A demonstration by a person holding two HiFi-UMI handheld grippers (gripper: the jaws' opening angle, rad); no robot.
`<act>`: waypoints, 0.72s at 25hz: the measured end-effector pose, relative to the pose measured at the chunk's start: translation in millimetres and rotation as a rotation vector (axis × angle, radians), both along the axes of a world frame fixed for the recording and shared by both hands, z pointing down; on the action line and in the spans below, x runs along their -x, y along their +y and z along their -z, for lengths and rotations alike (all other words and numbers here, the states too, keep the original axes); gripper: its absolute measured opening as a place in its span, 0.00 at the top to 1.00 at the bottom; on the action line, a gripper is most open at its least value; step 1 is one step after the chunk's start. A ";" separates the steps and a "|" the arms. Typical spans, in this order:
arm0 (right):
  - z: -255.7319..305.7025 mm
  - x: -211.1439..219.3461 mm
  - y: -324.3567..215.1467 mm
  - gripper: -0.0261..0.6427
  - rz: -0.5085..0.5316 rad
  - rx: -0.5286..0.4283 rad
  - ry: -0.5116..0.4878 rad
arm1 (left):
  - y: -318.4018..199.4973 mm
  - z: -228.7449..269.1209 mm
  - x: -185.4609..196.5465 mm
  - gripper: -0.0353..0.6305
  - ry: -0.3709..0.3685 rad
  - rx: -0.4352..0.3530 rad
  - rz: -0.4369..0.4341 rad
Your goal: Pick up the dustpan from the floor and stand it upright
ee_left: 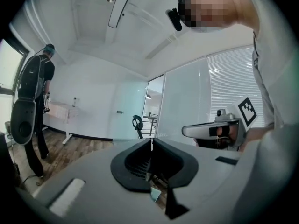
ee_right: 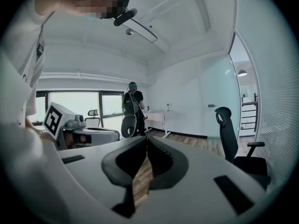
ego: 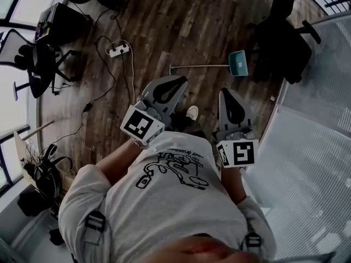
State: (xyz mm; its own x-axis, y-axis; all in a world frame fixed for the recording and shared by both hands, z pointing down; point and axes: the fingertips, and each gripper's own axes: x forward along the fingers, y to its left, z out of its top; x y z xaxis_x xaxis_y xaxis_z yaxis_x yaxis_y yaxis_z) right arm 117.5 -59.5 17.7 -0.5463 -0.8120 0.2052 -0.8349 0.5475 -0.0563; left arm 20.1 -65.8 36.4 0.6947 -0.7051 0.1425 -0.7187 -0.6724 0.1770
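Dustpan [ego: 238, 63] lies flat on the wooden floor [ego: 181, 21], ahead of both tongs and well apart from them. Its teal pan sits beyond the right tongs [ego: 226, 95], near a black chair [ego: 285, 43], and its long handle [ego: 197, 66] runs across the boards beyond the left tongs [ego: 178, 84].

By the look of it no part of the task is done: the dustpan is neither gripped nor lifted, and reaching it, picking it up and standing it upright are all left to do. The left tongs are pressed together on nothing, and so are the right tongs.

The pan is the only container in sight. It looks empty, though it is too small in the head view to be sure.
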 end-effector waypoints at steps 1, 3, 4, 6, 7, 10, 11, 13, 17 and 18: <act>-5.9 3.0 -2.3 0.95 0.002 0.011 0.002 | -2.5 -5.2 3.8 0.93 -0.002 0.008 0.003; -17.0 8.2 -6.5 0.95 0.004 0.029 0.008 | -7.0 -15.7 10.2 0.93 -0.004 0.027 0.008; -22.6 10.8 -8.2 0.95 0.005 0.035 0.011 | -8.6 -21.4 12.7 0.93 -0.003 0.034 0.009; -35.2 16.0 -10.2 0.95 0.010 0.048 0.014 | -10.2 -35.3 16.1 0.93 -0.005 0.047 0.008; -42.4 18.4 -11.0 0.95 0.014 0.054 0.014 | -11.1 -43.6 16.8 0.93 -0.007 0.055 0.007; -66.2 24.4 -16.3 0.95 0.025 0.077 0.016 | -18.0 -69.2 17.0 0.93 -0.006 0.077 0.002; -73.7 27.0 -18.2 0.95 0.029 0.084 0.016 | -20.3 -77.1 17.4 0.93 -0.006 0.083 0.001; -88.4 31.9 -21.1 0.95 0.040 0.094 0.019 | -23.6 -92.8 17.7 0.93 -0.006 0.099 0.000; -121.7 34.0 -25.4 0.95 0.050 0.119 0.024 | -28.5 -125.3 14.4 0.93 -0.002 0.131 0.000; -130.3 34.1 -27.0 0.95 0.052 0.126 0.028 | -30.6 -133.0 14.0 0.93 -0.001 0.136 0.001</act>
State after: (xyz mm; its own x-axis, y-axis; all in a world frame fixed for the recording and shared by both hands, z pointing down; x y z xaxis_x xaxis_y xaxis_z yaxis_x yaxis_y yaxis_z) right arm 83.5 -86.5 148.0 -0.5798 -0.7496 0.3191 -0.8077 0.5803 -0.1044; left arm 6.1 -96.4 169.4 0.6941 -0.6796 0.2374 -0.7194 -0.6418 0.2657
